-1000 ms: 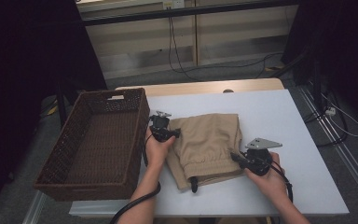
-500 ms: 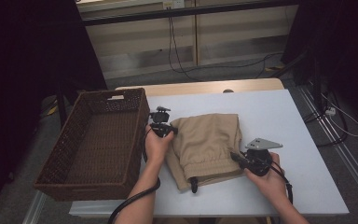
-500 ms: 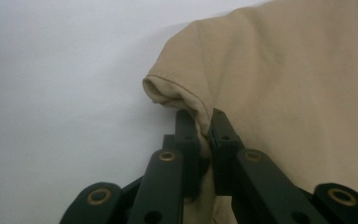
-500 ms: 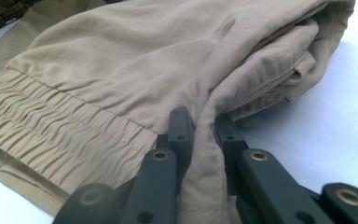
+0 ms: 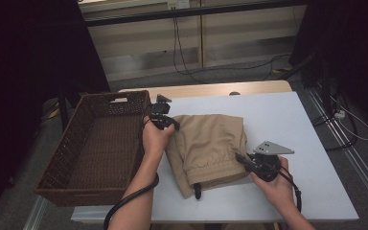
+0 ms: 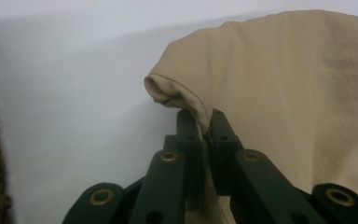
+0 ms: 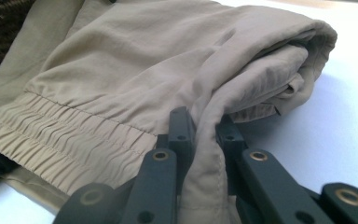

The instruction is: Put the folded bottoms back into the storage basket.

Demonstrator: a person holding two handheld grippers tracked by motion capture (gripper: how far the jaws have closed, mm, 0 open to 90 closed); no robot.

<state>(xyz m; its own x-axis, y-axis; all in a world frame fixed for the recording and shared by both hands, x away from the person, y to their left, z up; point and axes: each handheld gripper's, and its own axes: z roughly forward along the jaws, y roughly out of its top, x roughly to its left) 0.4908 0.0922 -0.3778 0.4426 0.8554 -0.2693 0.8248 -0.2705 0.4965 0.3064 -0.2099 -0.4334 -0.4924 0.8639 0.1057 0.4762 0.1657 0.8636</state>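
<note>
One pair of tan trousers [image 5: 211,146], one wicker basket [image 5: 88,148], two grippers, and you've got both of them on the cloth. The trousers lie folded near the middle of the white table [image 5: 306,124], closer to its left edge, with the gathered elastic waistband toward the near edge and a dark drawstring end poking out below it. Your left gripper [image 5: 165,122] sits at the far left corner of the bundle, its jaws pressed together on a rolled hem that bulges just above them in the left gripper view. Your right gripper [image 5: 242,158] is at the near right corner, jaws pinching a fold of fabric just past the waistband, clear as day in the right gripper view, with the stacked layers opening off to the side. The fabric is thin, lightly wrinkled, tan throughout. The basket, dark brown and rectangular, stands at the table's left edge, right beside your left hand [image 5: 155,139], its near wall just beside the trousers.
</note>
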